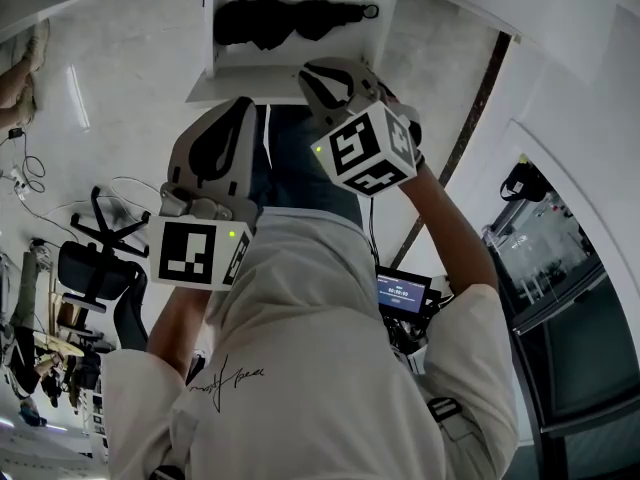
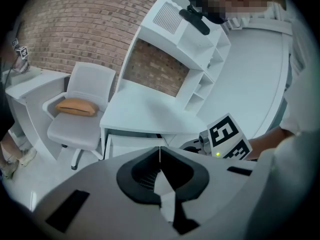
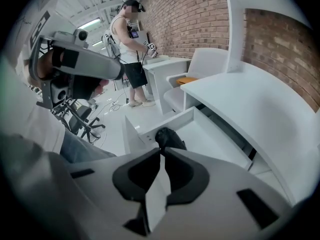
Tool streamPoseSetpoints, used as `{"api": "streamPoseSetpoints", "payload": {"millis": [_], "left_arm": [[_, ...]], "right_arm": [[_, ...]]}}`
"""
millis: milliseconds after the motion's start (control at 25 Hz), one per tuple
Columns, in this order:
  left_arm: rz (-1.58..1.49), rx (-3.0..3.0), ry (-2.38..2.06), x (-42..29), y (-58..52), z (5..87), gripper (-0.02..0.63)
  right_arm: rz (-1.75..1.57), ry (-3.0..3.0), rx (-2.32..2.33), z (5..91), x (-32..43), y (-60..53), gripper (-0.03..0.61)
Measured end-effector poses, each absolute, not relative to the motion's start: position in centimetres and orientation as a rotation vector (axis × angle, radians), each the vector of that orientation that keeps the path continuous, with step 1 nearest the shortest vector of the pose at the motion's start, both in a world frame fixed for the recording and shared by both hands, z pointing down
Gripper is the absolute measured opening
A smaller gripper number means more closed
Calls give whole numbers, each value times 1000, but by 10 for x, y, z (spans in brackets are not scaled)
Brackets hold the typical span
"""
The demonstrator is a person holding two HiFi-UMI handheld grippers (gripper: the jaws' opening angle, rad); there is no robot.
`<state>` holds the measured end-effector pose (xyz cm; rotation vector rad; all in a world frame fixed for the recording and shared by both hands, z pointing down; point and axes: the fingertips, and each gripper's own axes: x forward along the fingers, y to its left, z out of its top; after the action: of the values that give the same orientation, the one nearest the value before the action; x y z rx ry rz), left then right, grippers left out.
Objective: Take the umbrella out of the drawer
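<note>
Umbrella (image 1: 285, 20), black, lies in open drawer (image 1: 232, 84). Right gripper (image 1: 316, 72) pitched steeply down near it, jaws pressed together, empty. Left gripper (image 1: 243, 113) alongside, likewise closed.

The white pulled-out drawer (image 3: 212, 134) is lying open from above, its bare floor beside the black folded umbrella (image 3: 168, 138) leaving room for reaching in. The white desktop (image 3: 250, 104) is overhanging its rear.

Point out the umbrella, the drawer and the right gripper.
umbrella (image 1: 285, 20), head view, middle of its folded black canopy.
drawer (image 1: 250, 63), head view, bare white floor near its front.
right gripper (image 3: 161, 154), right gripper view, where its shut jaw tips meet.
</note>
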<state>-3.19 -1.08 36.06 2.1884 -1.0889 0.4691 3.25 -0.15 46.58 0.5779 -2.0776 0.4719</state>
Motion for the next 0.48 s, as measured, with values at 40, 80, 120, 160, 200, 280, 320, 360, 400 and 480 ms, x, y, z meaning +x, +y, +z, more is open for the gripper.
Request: {"api": "streamPoseSetpoints", "payload": {"millis": [40,80,120,160,200,280,320,360,400,480], "left_arm": [[470,2184,-1090,-32,-10,361,17],[473,2179,-1092,-32,-8,363,17],[475,2174,-1093,-32,-8,364,17],[477,2170,-1093,-32,-7,366,17],[479,2166,-1093,-32,-7,367,17],[480,2161,-1093,-32,-7,369,17],[478,2157,-1093,-33,-7,370,17],[472,2151,-1094,-33,-7,371,17],[465,2143,-1096,-33,-6,372,17],[456,2126,-1097,-33,-5,376,17]], "right_arm": [[470,-2078,585,469,33,-3,29],[470,-2077,590,472,34,-5,29],[472,-2074,588,476,35,-6,29],[474,-2068,581,481,35,-7,29],[475,-2063,571,485,36,-7,28],[475,-2052,553,492,37,-7,29],[473,-2048,547,495,37,-8,29],[470,-2044,543,497,37,-8,29],[466,-2041,539,500,36,-9,29],[458,-2031,527,507,37,-10,29]]}}
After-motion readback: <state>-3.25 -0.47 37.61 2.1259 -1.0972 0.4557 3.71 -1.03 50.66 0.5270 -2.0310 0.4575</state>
